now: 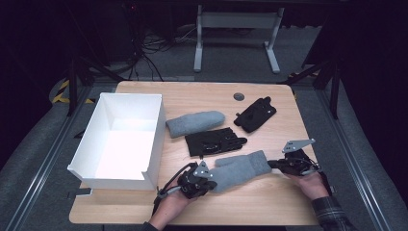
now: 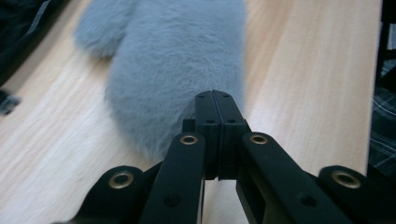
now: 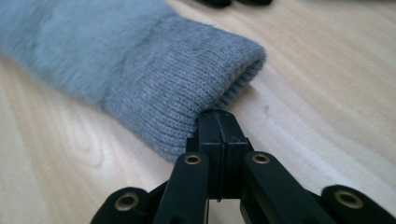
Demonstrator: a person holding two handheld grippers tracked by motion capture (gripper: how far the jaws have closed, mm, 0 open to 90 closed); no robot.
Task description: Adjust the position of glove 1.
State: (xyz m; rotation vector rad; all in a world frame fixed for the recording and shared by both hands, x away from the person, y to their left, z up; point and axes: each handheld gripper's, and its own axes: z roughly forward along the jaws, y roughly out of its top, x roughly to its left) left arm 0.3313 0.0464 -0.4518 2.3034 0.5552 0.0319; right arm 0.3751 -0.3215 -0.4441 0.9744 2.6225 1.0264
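We've got the fuzzy grey mitten pinched at both ends: left hand-held gripper on its fluffy tip, right hand-held gripper on the ribbed knit cuff, flat on the pale wood tabletop.

Crowded middle, open front edge

The white box walls off the table's left side. Mid-table, a grey mitten, a black glove just beside it and another black glove farther right leave only narrow lanes of bare wood between them. A second grey mitten lies across the near centre. The front strip and the far edge stay bare.
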